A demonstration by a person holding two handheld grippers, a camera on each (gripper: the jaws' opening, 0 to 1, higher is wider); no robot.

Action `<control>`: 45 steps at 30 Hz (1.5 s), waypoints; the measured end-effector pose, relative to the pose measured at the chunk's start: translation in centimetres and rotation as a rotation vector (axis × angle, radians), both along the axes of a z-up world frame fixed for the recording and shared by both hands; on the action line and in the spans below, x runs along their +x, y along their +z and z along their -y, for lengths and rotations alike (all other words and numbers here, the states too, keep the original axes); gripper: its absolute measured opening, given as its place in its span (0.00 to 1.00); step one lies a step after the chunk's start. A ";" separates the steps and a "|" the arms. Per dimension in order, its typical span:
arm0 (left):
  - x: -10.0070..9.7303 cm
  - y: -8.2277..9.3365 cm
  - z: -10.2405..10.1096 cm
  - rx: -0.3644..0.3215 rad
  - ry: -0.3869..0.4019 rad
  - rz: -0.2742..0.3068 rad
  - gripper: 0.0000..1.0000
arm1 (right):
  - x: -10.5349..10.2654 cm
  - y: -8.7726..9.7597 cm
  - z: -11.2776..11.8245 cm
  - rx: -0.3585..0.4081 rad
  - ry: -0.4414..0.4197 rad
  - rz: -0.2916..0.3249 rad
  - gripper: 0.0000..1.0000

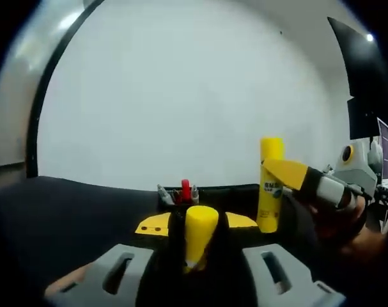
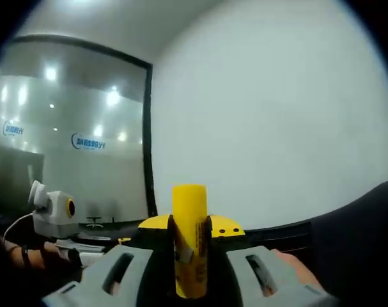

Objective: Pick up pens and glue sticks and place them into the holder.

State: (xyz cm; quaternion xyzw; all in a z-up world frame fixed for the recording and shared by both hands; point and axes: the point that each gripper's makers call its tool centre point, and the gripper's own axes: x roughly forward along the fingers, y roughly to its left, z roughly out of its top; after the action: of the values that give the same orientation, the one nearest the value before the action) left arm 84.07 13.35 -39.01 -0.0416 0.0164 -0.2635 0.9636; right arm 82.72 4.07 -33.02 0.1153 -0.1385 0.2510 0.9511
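Yellow glue stick [image 2: 190,243] pinched upright in right tongs [image 2: 190,240], label unreadable; left tongs [image 1: 195,246] pinch another [image 1: 199,235].

The glue stick's [image 2: 190,240] foot is hidden between the jaws; its label is blurred. Pens [image 1: 178,194] behind are too small to identify.

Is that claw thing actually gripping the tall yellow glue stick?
Touching. In the right gripper view, the right gripper has its yellow-tipped fingers pressed against both sides of the upright yellow cylindrical glue stick, with no gap visible.
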 end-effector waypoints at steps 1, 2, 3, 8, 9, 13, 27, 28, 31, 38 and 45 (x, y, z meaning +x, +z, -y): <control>0.0 0.0 0.1 0.000 -0.002 -0.001 0.25 | 0.0 0.0 0.1 0.003 -0.001 0.000 0.18; 0.3 0.0 0.1 0.008 0.004 0.001 0.24 | 0.0 0.1 0.1 0.005 -0.002 0.000 0.18; 0.4 0.0 0.0 0.014 0.007 0.007 0.21 | 0.0 0.1 0.1 0.006 -0.002 0.001 0.18; 0.3 0.1 0.1 0.023 0.010 0.011 0.18 | 0.0 0.1 0.2 -0.005 -0.002 0.004 0.18; 0.3 0.1 0.1 0.026 0.012 0.011 0.18 | -0.1 0.2 0.2 -0.008 0.000 0.004 0.18; 0.6 0.2 0.2 0.040 0.009 0.014 0.18 | 0.0 0.0 0.1 -0.005 0.007 -0.007 0.18; 2.3 0.5 -0.1 0.036 0.034 0.035 0.17 | 0.2 0.1 0.4 0.026 0.015 -0.021 0.18; 2.6 0.5 -0.1 0.033 0.035 0.036 0.17 | 0.2 0.1 0.5 0.028 0.015 -0.021 0.18; 2.6 0.7 -0.1 0.040 0.044 0.050 0.17 | 0.1 0.1 0.5 0.032 0.016 -0.022 0.18; 3.1 0.4 0.0 0.047 0.046 0.058 0.18 | 0.0 0.1 0.3 0.030 0.020 -0.022 0.18; 2.6 1.5 -0.1 0.023 0.044 0.097 0.23 | 0.1 0.0 0.2 0.025 0.022 -0.023 0.18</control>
State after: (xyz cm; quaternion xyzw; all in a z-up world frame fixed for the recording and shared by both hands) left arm 86.71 13.43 -37.51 -0.0181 -0.0283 -0.2436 0.9693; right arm 82.79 3.85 -33.00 0.1318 -0.1293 0.2585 0.9482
